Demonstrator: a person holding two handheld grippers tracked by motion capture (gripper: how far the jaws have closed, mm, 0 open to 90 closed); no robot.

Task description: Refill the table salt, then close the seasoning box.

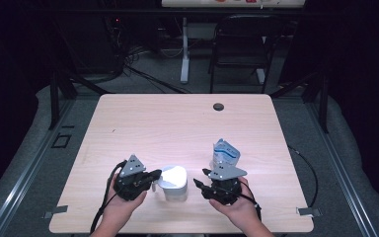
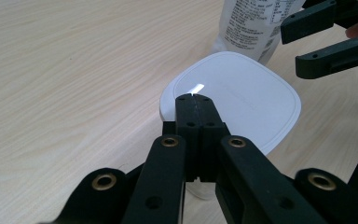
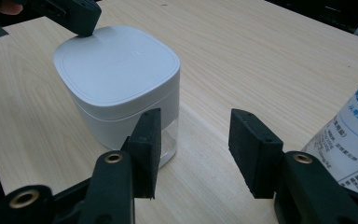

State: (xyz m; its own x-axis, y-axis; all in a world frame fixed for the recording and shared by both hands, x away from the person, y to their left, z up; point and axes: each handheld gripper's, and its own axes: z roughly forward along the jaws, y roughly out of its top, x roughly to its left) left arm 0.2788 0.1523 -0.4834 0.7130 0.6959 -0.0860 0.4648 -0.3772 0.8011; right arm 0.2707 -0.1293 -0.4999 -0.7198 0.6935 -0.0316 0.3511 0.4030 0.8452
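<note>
Left hand-held gripper [image 1: 155, 174]: jaws pressed together, tips resting at the edge of the white lid of a square container [image 1: 173, 181] on the table [image 1: 177, 118]. Right hand-held gripper [image 1: 201, 178]: jaws apart, empty, beside the container. Printed refill pouch [image 1: 225, 153]: upright behind the right gripper. Container's contents hidden.

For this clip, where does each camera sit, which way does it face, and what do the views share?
High view: above the person's side, looking forward and down on the table; both hands with the left claw and right claw.
Left gripper view: on the left claw, jaws shut, at the white container.
Right gripper view: on the right claw, jaws apart, facing that container.
Shared: container and printed pouch.
</note>
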